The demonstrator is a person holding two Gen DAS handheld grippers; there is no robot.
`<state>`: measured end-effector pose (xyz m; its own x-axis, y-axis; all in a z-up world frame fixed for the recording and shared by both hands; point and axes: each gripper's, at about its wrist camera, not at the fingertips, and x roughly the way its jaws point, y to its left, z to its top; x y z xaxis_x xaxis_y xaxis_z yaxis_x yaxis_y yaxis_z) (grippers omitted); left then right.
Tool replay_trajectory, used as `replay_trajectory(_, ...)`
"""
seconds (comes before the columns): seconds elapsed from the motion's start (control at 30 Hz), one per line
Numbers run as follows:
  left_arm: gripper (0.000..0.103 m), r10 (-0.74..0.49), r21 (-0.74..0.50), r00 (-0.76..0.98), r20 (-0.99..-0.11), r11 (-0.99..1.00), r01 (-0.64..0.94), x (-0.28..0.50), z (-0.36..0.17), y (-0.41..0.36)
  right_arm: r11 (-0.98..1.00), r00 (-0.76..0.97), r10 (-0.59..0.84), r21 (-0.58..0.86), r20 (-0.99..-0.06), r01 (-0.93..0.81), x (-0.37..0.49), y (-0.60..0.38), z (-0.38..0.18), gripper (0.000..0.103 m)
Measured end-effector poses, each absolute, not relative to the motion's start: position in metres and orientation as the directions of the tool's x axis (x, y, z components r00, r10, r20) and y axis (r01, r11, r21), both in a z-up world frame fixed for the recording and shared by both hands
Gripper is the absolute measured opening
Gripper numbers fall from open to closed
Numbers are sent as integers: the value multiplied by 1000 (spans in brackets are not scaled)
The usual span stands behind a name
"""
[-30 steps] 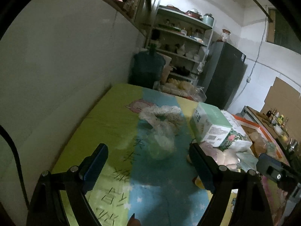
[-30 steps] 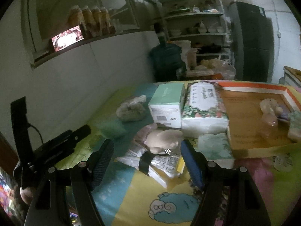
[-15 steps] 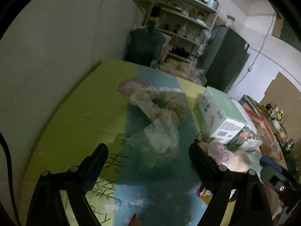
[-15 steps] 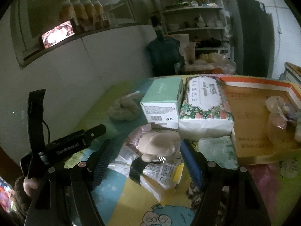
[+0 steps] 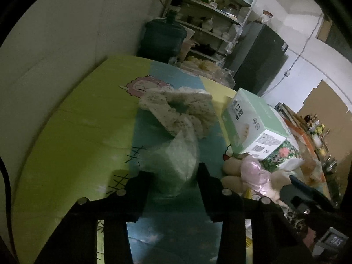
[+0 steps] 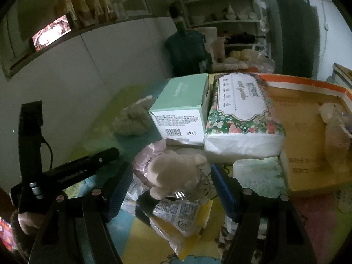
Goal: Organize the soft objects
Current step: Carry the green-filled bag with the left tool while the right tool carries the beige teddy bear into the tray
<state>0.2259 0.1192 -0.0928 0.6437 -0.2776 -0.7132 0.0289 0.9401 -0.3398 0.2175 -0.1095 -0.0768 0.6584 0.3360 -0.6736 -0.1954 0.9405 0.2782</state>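
Grabbing step: looks like the left gripper [image 5: 173,176] is going for the clear bag of green stuff [image 5: 173,165] on the play mat [image 5: 77,132]; I'd call this the pick, early in the tidy-up
Left tongs: narrowed right in around the bag with both fingers at its sides; whether they're actually squeezing it, can't tell, it's dark and blurry
Right tongs: right gripper [image 6: 171,182] wide apart and low, framing the beige plush toy [image 6: 176,171] without touching it; the plush sits on some snack packets [image 6: 180,215]
Where stuff is: bag just in front of the speckled cloth bundle [image 5: 182,112]; cardboard tray [image 6: 308,143] off to the right with a couple of soft things in it already
Next move: probably needs a gentle squeeze and a straight lift; crinkly plastic could slip out
Pose: left tool low and nearly level over the mat, pointing at the far shelves [image 5: 211,15]
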Motion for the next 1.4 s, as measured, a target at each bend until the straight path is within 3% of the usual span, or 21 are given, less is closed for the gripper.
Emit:
replay_trajectory(0.37, 40, -321, -409, 658, -681, 912, 22, 225, -96, 132, 942, 629, 335, 252, -701, -222, 231, -99, -86, 75)
replay_trajectory(0.47, 40, -320, -412, 663, -676, 911, 19, 225, -96, 134, 947, 627, 319, 228, -711, -224, 233, -97, -86, 56)
replay_trajectory(0.7, 40, -298, -397, 687, -663, 918, 16, 219, -91, 133, 948, 640, 318, 216, -699, -235, 229, -96, -84, 51)
replay_trajectory(1.0, 40, -214, -294, 750, -626, 955, 27, 196, -73, 120, 942, 666, 335, 219, -666, -254, 218, -93, -72, 50)
replay_trajectory(1.4, 40, -206, -282, 774, -599, 959, 36, 182, -54, 116, 934, 719, 358, 238, -595, -268, 199, -99, -47, 50)
